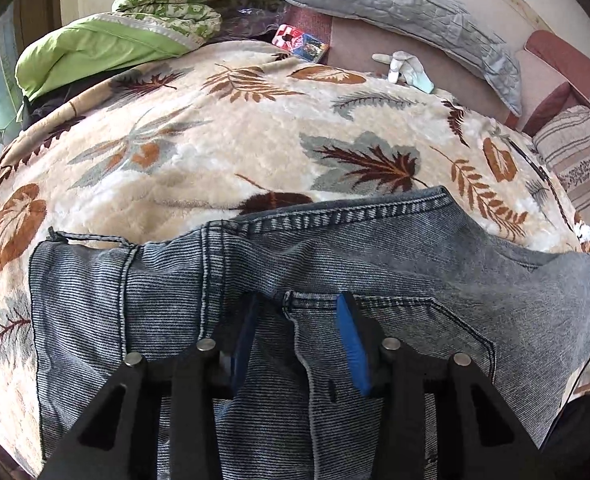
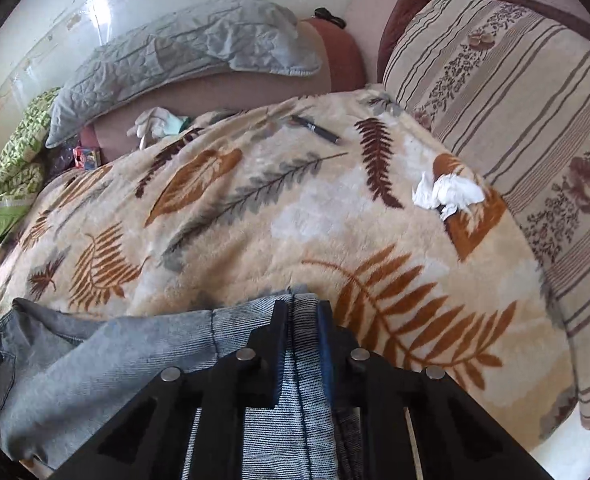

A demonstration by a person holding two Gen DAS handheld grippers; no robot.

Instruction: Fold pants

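Note:
Grey-blue denim pants lie on a cream leaf-patterned blanket. In the left wrist view my left gripper sits over the seat by a back pocket; its blue-padded fingers stand apart with denim bunched between them. In the right wrist view my right gripper is shut on a thick fold of the pants near their edge. The rest of the pants spreads to the left over the blanket.
A grey quilted pillow, green bedding, white gloves and a small colourful box lie at the back. A crumpled tissue and a dark pen lie on the blanket. A striped cushion stands at right.

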